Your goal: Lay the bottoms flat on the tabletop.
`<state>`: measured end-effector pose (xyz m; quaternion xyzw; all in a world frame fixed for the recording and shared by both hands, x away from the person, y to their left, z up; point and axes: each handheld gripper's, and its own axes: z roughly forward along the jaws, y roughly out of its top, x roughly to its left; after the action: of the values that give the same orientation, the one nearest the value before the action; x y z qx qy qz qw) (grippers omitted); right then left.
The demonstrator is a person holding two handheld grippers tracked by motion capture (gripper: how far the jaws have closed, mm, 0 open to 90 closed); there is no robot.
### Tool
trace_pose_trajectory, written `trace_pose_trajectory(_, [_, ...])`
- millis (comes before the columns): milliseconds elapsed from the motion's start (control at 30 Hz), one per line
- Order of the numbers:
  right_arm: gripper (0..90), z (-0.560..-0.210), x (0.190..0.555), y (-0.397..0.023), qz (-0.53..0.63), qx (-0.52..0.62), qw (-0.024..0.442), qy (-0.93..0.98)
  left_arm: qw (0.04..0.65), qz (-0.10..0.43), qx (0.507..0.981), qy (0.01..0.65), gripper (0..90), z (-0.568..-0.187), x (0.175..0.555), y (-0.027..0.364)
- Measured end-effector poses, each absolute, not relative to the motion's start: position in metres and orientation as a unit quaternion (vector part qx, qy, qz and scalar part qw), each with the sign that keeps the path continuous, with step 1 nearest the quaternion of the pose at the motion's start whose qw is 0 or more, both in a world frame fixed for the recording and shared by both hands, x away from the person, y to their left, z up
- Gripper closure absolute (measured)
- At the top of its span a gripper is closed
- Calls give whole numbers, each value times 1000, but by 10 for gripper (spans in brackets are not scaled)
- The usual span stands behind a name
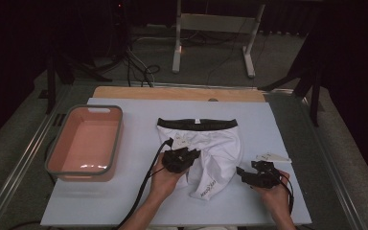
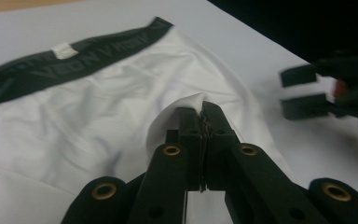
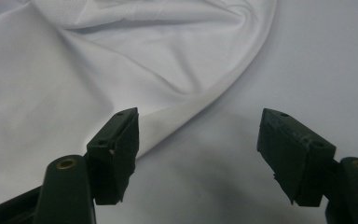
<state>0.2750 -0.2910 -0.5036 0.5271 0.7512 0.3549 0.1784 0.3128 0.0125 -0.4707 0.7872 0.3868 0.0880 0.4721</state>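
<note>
White briefs (image 1: 220, 143) with a black waistband (image 1: 196, 123) lie flat in the middle of the light board. My left gripper (image 1: 195, 154) sits over their left part, shut on a raised fold of the white cloth (image 2: 186, 100), which peaks at the fingertips of my left gripper (image 2: 201, 108). The lettered waistband (image 2: 74, 60) runs across behind it. My right gripper (image 1: 242, 173) rests by the right leg edge, jaws open and empty. Its gap (image 3: 198, 119) is over bare board, with the briefs' hem (image 3: 98, 60) just beyond the left finger. It also appears blurred (image 2: 283, 92) in the left gripper view.
A pink tub with a grey rim (image 1: 117, 139) stands empty on the board's left side. The light board (image 1: 124, 201) covers a wooden tabletop (image 1: 172, 93). Beyond the table are a white frame stand (image 1: 211, 24) and cables on the floor.
</note>
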Motion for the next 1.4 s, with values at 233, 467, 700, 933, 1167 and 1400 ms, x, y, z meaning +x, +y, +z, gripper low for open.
trace_pose_trajectory(233, [292,-503,274,-286,356,520,180,755,459,99,780,413,883,-475,331,17])
trace_pose_trajectory(467, [290,-503,274,-279,349,513,185,762,438,124,776,437,882,-472,353,23])
trace_pose_trajectory(700, [289,-503,274,-280,350,512,187,762,436,123,768,453,640,-473,359,27])
trace_pose_trajectory(933, [284,-502,274,-281,354,511,186,761,455,121,780,413,344,-469,331,22])
trace_pose_trajectory(1167, [282,-502,274,-281,355,513,187,759,480,105,784,379,338,-466,303,16])
trace_pose_trajectory(1400, [282,-502,274,-281,356,511,186,760,484,85,792,362,420,-472,285,11])
